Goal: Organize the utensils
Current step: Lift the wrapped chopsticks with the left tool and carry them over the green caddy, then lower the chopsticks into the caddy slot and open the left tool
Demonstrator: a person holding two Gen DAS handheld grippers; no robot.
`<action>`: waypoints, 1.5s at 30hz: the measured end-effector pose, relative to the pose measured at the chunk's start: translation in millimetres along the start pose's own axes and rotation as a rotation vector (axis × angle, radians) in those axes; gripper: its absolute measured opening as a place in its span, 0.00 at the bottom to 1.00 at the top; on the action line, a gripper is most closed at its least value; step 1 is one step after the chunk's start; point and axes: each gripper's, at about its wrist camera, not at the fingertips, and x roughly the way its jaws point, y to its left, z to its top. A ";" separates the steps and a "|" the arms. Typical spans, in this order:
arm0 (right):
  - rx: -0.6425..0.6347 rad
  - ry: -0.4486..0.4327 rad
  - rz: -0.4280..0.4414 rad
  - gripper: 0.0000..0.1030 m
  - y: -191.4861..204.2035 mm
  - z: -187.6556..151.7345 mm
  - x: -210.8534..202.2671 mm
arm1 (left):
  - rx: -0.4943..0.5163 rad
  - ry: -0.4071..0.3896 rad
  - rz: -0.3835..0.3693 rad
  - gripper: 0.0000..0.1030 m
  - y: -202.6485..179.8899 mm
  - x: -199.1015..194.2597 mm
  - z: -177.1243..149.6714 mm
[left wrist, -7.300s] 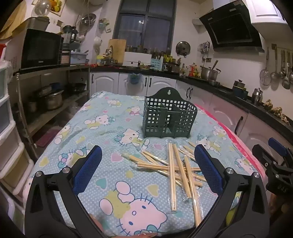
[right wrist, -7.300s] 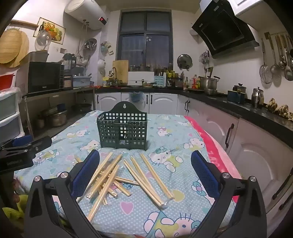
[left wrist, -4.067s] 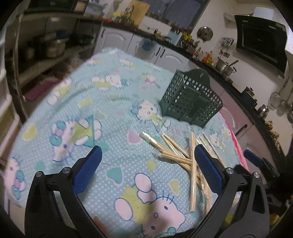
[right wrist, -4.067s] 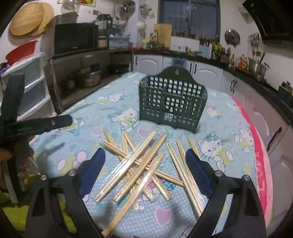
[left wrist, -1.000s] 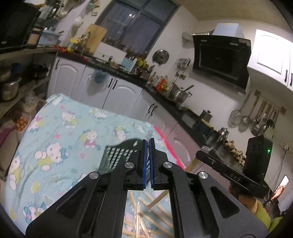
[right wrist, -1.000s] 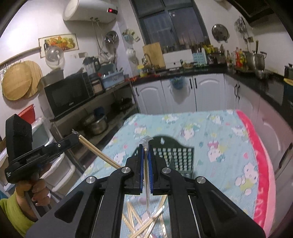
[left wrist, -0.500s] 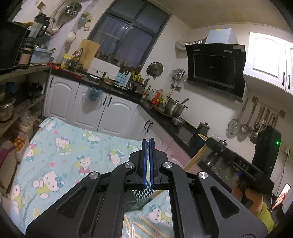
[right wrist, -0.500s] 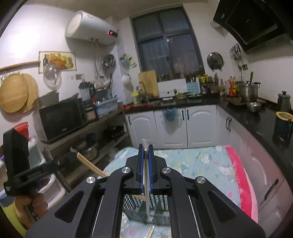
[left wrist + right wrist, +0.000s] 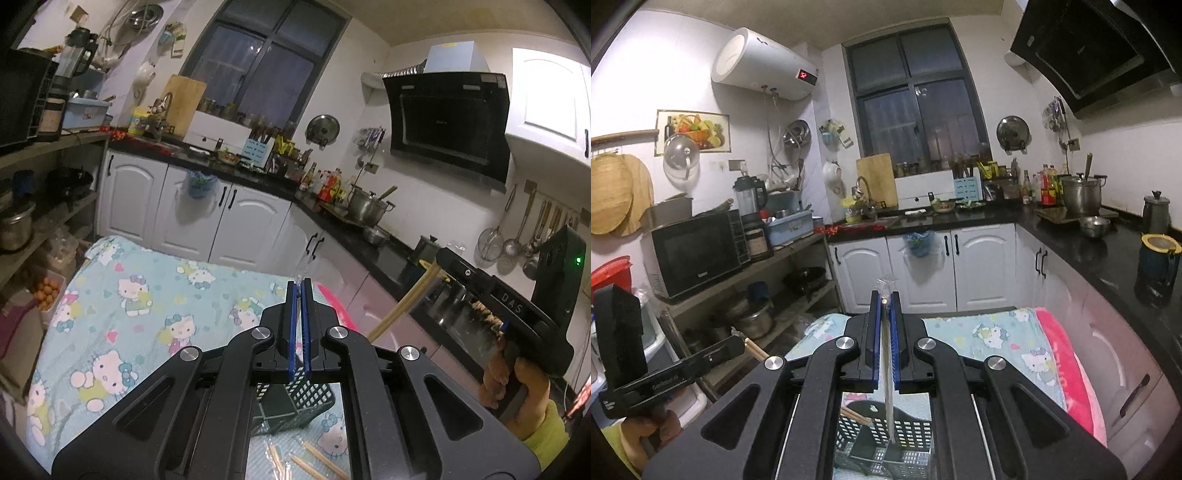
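Kitchen light is dim over the table's cartoon-cat cloth [image 9: 122, 306], and nearest my cameras both tools are pressed together on chopsticks. My right gripper [image 9: 885, 295] pinches a wrapped pair of chopsticks [image 9: 887, 387] between its blue pads [image 9: 894, 332], the sticks hanging down with their lower ends inside the dark green basket [image 9: 905, 443] directly beneath, clear wrapper poking up above the tips. My left gripper [image 9: 299, 286] is likewise clamped on a wrapped pair, of which I see only the wrapper [image 9: 303, 266] above its fingertips; from the right wrist camera the wooden ends [image 9: 753, 348] of that pair stick out of the same tool and a stick slants into the basket. Below the left tool the basket [image 9: 295, 402] shows through the frame, with loose chopsticks [image 9: 314, 461] lying on the cloth just beside it. Farther off, the white cabinets [image 9: 923, 266] run under a black counter [image 9: 1071, 236], a microwave [image 9: 698, 251] sits on the shelf, and the dark window [image 9: 916, 110] closes the back wall.
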 end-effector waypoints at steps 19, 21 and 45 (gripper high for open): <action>0.038 0.108 -0.052 0.05 -10.7 -63.3 49.4 | 0.015 0.105 0.013 0.01 10.8 36.5 -46.4; 0.036 0.123 -0.058 0.05 -10.2 -68.9 53.2 | 0.006 0.120 0.019 0.01 15.0 40.2 -51.0; -0.032 0.139 -0.095 0.69 -5.0 -92.8 19.5 | -0.071 0.036 0.112 0.90 39.6 -11.8 -54.7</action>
